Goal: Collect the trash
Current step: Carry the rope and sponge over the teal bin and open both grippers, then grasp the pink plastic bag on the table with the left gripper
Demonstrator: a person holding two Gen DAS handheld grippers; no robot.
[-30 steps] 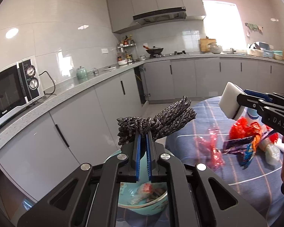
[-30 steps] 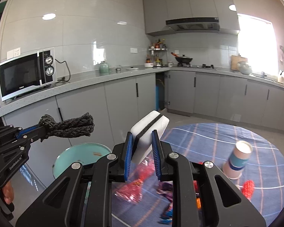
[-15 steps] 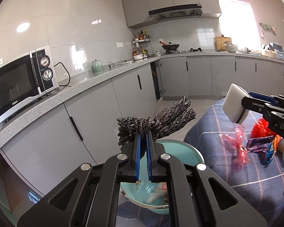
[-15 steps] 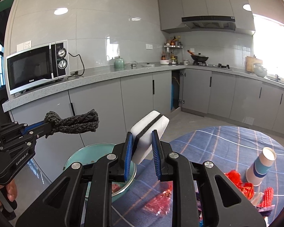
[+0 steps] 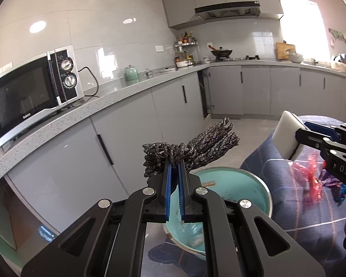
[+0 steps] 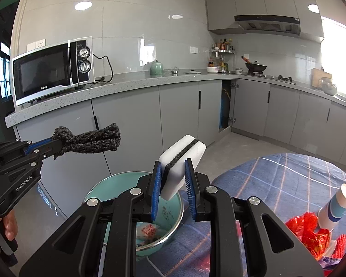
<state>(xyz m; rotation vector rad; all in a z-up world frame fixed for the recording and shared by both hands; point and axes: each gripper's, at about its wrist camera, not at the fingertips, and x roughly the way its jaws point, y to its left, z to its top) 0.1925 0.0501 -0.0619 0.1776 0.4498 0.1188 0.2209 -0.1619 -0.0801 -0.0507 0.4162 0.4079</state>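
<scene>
Left wrist view: the left gripper (image 5: 175, 173) pinches a dark knotted rope bundle (image 5: 191, 150) fanning toward 1 o'clock, above a teal bowl (image 5: 260, 187). Right gripper (image 6: 173, 180) clamps a white sponge (image 6: 182, 159) at 12 o'clock, bowl below.

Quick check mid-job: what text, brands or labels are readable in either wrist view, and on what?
"GenRobot.AI": side of the left gripper, right wrist view.
"DAS", cut off: right gripper, left wrist view.
"Galanz": microwave door, lower edge.
Microwave dial markings: too small to read.
Paper cup: no legible text.
</scene>
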